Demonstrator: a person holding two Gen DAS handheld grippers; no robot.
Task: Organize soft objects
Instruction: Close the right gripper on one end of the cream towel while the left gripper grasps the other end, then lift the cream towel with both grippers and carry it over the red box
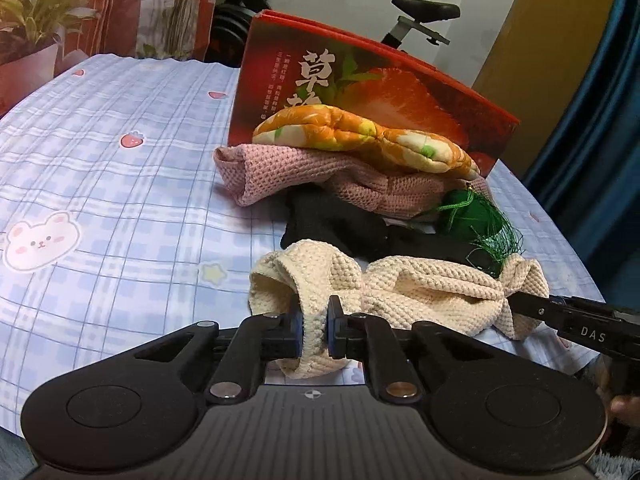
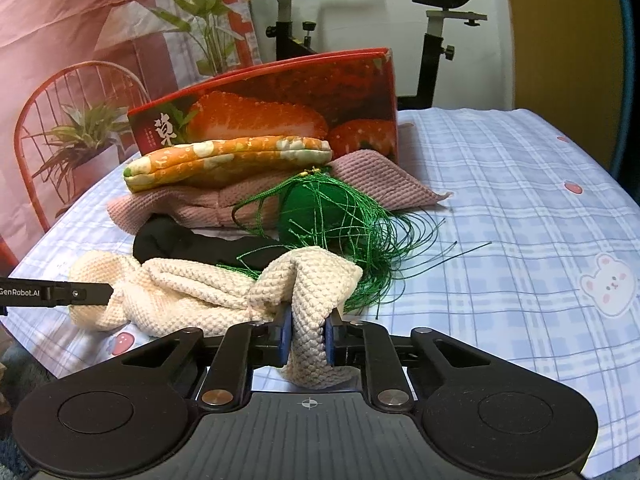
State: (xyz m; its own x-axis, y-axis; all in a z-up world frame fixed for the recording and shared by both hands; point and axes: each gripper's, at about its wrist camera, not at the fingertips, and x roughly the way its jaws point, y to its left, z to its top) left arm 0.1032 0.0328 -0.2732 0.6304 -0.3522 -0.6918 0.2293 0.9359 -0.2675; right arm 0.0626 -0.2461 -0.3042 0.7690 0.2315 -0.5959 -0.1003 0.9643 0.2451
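A cream waffle-knit cloth (image 1: 424,292) lies at the near edge of the table, bunched; it also shows in the right wrist view (image 2: 200,284). My left gripper (image 1: 314,334) is shut on its left end. My right gripper (image 2: 306,340) is shut on its right end; its fingers show in the left wrist view (image 1: 560,312). Behind lie a black cloth (image 1: 332,220), a green tasselled pouch (image 2: 320,208), a pink knit cloth (image 1: 280,172) and an orange floral pouch (image 1: 360,136) on top.
A red strawberry box (image 1: 400,80) stands upright behind the pile on the blue checked tablecloth (image 1: 120,184). A red wire chair (image 2: 60,120), potted plants and an exercise bike (image 2: 432,40) stand beyond the table.
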